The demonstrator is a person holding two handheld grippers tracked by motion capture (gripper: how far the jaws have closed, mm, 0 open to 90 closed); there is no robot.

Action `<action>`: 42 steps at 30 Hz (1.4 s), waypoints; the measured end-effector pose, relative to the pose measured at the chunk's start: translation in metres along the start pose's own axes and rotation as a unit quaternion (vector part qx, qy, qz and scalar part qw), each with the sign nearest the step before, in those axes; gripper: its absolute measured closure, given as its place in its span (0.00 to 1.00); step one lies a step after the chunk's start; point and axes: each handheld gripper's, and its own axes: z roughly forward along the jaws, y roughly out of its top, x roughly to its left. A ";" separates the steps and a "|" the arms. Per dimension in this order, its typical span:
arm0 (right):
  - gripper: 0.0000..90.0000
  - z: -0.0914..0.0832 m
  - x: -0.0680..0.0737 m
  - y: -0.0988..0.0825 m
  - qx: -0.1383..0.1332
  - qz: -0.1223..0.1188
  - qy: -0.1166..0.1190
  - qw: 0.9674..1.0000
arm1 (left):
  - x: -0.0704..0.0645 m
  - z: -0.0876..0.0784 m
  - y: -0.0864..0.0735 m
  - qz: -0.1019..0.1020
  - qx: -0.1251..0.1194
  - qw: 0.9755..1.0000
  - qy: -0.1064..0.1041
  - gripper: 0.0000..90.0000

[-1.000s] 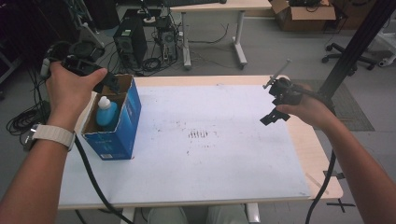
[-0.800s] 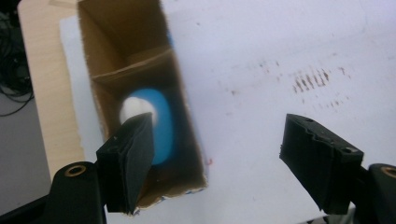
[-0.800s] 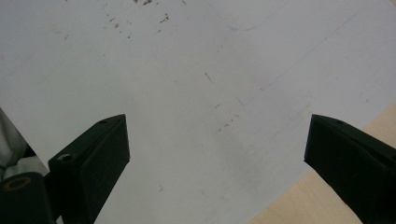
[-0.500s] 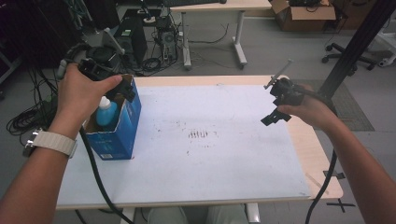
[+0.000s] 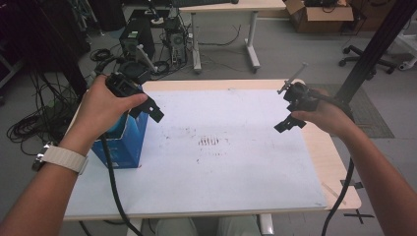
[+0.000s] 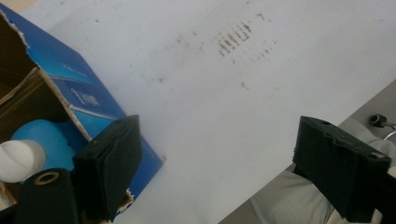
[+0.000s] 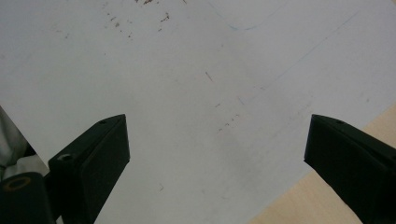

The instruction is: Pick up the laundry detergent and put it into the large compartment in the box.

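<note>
An open blue cardboard box (image 5: 123, 142) stands at the table's left edge. In the left gripper view the box (image 6: 79, 88) holds a light-blue bottle (image 6: 39, 137) with a white cap (image 6: 16, 161). My left gripper (image 5: 147, 109) hovers over the box's right rim; its jaws have just been opening and nothing is between them (image 6: 215, 135). My right gripper (image 5: 287, 123) hangs open and empty above the right part of the white sheet (image 7: 217, 140).
A white, stained sheet (image 5: 221, 162) covers most of the wooden table (image 5: 339, 172). Behind the table lie floor cables (image 5: 29, 125), computer towers (image 5: 133, 42) and another desk (image 5: 226, 10). A black pole (image 5: 373, 49) rises at the right.
My left hand has moved right and slightly down, from above the box's far left to its right rim, and its jaws have spread wider. The right hand has stayed put.
</note>
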 end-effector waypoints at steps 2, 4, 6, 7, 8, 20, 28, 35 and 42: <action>0.07 0.000 0.000 0.000 0.000 0.000 0.000 1.000 | -0.002 0.001 0.000 0.005 0.002 1.000 -0.005 0.14; 0.07 0.000 0.000 0.000 0.000 0.000 0.001 1.000 | -0.003 0.002 0.000 0.009 0.004 1.000 -0.006 0.14; 0.07 0.000 0.000 0.000 -0.001 0.000 0.001 1.000 | -0.005 0.003 0.000 0.011 0.005 1.000 -0.008 0.13; 0.07 0.000 0.000 0.000 -0.001 0.000 0.001 1.000 | -0.005 0.003 0.000 0.012 0.005 1.000 -0.010 0.13; 0.07 0.000 0.001 0.000 -0.001 0.000 0.001 1.000 | -0.005 0.004 0.000 0.012 0.006 1.000 -0.011 0.12; 0.07 0.000 -0.001 0.000 -0.004 0.001 0.001 1.000 | -0.009 0.012 0.000 0.019 0.004 1.000 -0.023 0.10; 0.07 0.001 0.001 -0.001 -0.003 0.000 0.003 1.000 | -0.012 0.013 -0.001 0.022 0.006 0.999 -0.024 0.10; 0.07 -0.001 0.000 -0.003 -0.004 0.003 0.001 1.000 | -0.013 0.013 -0.001 0.023 0.003 0.999 -0.024 0.10; 0.07 -0.001 0.002 -0.002 -0.004 0.001 0.001 1.000 | -0.015 0.015 0.000 0.026 0.004 0.999 -0.023 0.10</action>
